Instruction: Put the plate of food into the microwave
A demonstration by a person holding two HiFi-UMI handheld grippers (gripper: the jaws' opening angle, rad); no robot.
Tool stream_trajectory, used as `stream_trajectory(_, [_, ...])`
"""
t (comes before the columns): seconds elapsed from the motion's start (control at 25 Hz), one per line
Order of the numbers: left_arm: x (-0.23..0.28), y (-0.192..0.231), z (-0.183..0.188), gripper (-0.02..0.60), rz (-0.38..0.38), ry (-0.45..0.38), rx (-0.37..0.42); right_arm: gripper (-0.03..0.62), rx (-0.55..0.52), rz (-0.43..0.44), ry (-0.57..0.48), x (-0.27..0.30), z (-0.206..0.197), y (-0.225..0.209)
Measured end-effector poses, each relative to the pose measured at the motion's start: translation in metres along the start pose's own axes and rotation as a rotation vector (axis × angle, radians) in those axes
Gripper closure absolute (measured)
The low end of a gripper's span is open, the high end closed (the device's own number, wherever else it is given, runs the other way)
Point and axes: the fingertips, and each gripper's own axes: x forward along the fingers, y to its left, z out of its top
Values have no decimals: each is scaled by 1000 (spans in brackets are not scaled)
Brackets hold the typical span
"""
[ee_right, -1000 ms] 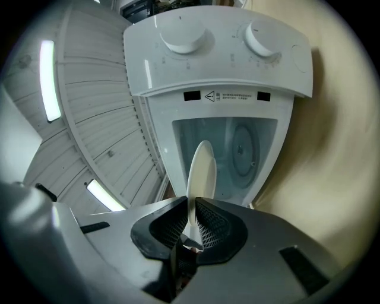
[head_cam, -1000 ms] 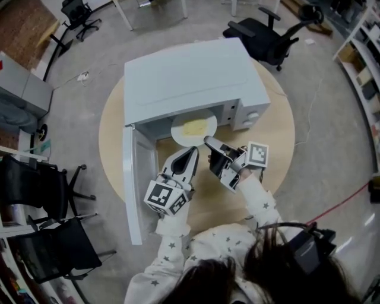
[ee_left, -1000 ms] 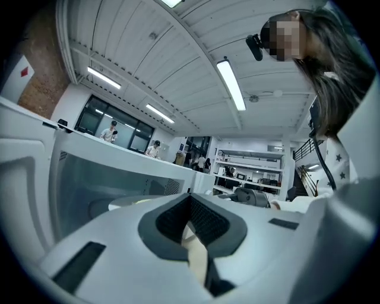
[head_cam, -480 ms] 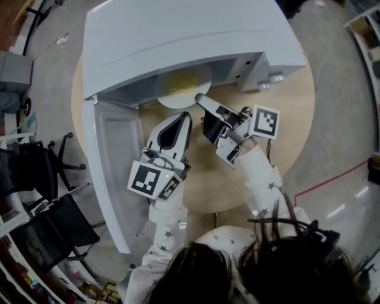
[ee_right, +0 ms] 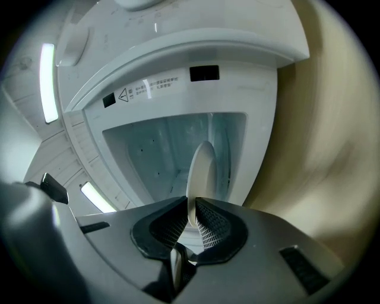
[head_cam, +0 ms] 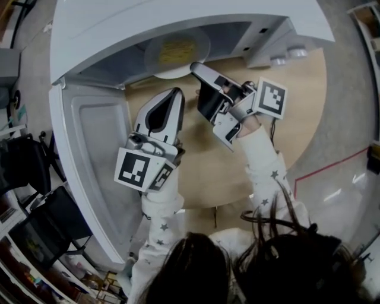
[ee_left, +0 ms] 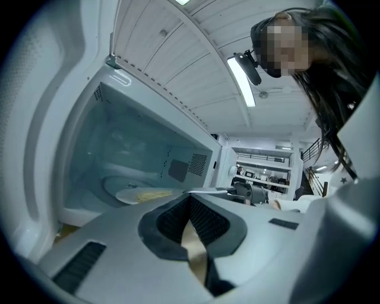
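The white plate (head_cam: 175,52) with yellow food lies inside the open white microwave (head_cam: 178,18), just past the cavity's front edge. My right gripper (head_cam: 197,68) is shut on the plate's near rim; in the right gripper view the plate (ee_right: 200,172) stands edge-on between the pads, reaching into the microwave cavity (ee_right: 172,148). My left gripper (head_cam: 173,96) is shut and empty, hovering over the table just left of the right one, its tip short of the opening. From the left gripper view the plate (ee_left: 139,193) rests low in the cavity, and the right gripper (ee_left: 249,193) shows beside it.
The microwave door (head_cam: 89,148) hangs wide open to the left of my left gripper. The control panel with knobs (head_cam: 285,56) is to the right of the opening. The round wooden table (head_cam: 291,130) extends right and toward me. Black chairs (head_cam: 35,178) stand at the far left.
Both grippers have advanced toward the microwave, and the right one has carried the plate from the opening's edge deeper into the cavity. The head camera has leaned in closer.
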Motion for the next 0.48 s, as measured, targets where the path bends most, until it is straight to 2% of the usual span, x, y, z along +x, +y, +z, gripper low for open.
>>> stream_trajectory(0.24, [-7, -5, -6, 586, -8, 1, 9, 566, 58, 4, -47, 0, 5, -1])
stream_trajectory(0.48, [-16, -10, -15, 586, -2, 7, 15, 566, 108, -104, -87, -8, 6, -16])
